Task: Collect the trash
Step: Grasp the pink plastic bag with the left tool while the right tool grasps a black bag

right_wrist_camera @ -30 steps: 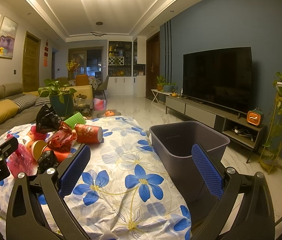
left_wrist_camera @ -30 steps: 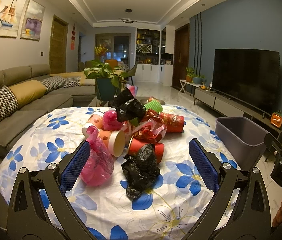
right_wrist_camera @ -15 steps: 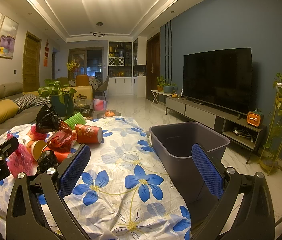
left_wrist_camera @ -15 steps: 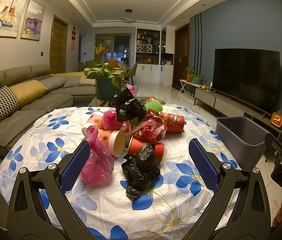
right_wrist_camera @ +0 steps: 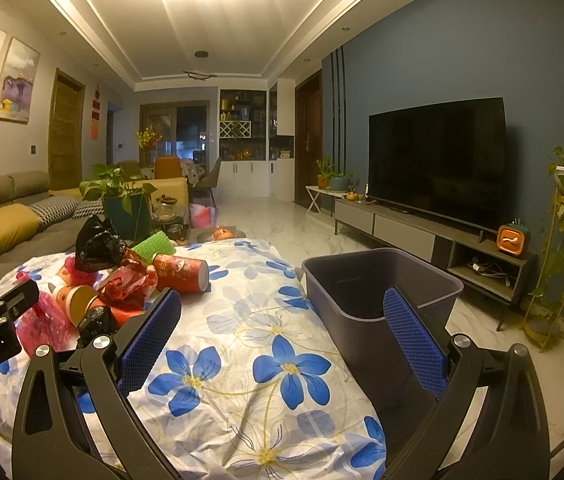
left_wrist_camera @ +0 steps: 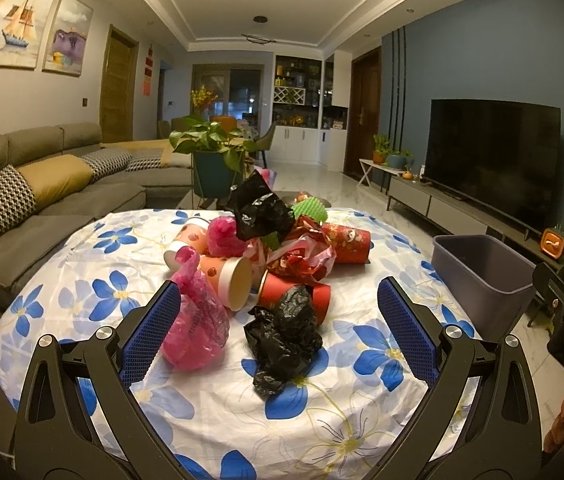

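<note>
Where cups tangle: crumpled black bag [left_wrist_camera: 284, 336], glossy.

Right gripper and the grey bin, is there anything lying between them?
No. In the right wrist view only bare flowered tablecloth lies between the open right gripper and the grey bin.
</note>
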Demonstrator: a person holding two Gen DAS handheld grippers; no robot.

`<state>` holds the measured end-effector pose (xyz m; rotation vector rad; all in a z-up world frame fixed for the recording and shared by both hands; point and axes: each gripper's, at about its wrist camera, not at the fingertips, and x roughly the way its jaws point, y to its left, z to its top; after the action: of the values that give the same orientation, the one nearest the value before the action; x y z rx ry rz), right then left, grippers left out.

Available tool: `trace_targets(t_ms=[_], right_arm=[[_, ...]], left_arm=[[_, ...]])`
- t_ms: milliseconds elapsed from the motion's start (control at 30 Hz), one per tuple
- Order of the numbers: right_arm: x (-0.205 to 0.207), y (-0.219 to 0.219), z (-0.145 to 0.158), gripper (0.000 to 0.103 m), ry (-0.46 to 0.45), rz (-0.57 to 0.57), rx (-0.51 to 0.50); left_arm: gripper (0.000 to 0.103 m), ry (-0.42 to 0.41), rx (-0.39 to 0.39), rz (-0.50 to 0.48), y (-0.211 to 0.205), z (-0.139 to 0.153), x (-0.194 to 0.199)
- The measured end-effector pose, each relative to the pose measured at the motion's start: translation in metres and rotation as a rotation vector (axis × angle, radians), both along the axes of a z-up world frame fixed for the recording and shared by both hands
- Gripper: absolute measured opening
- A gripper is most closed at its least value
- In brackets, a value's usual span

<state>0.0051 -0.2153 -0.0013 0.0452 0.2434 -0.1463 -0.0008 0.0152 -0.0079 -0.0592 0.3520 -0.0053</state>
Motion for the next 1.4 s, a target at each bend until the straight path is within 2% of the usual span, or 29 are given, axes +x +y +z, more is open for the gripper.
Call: trace_targets(t_ms=[233,433,733,1033,1333,1400], right_arm=[[0.009,0.0,-0.007,0.098,0.005,0.045,0.026],[0.022,0.018,-0.018,0.098,0.02,0.119,0.023],[0.048,0.078,-0.047,0.098,0.046,0.294,0.008],[0.082,0.137,-0.077,0.089,0.1,0.406,-0.012],[0.102,0.161,-0.105,0.064,0.185,0.472,-0.019],[0.104,0.164,-0.111,0.051,0.214,0.496,-0.011]], left_arm=[[0.097,0.005,-0.016,0.052,0.021,-0.011,0.003],[0.097,0.035,-0.048,0.142,0.055,-0.028,0.008],[0.097,0.04,-0.034,0.247,0.089,-0.041,0.013],[0.097,0.049,-0.049,0.281,0.113,-0.055,0.022],[0.097,0.056,-0.066,0.265,0.124,-0.067,0.031],[0.097,0.057,-0.069,0.253,0.124,-0.069,0.032]])
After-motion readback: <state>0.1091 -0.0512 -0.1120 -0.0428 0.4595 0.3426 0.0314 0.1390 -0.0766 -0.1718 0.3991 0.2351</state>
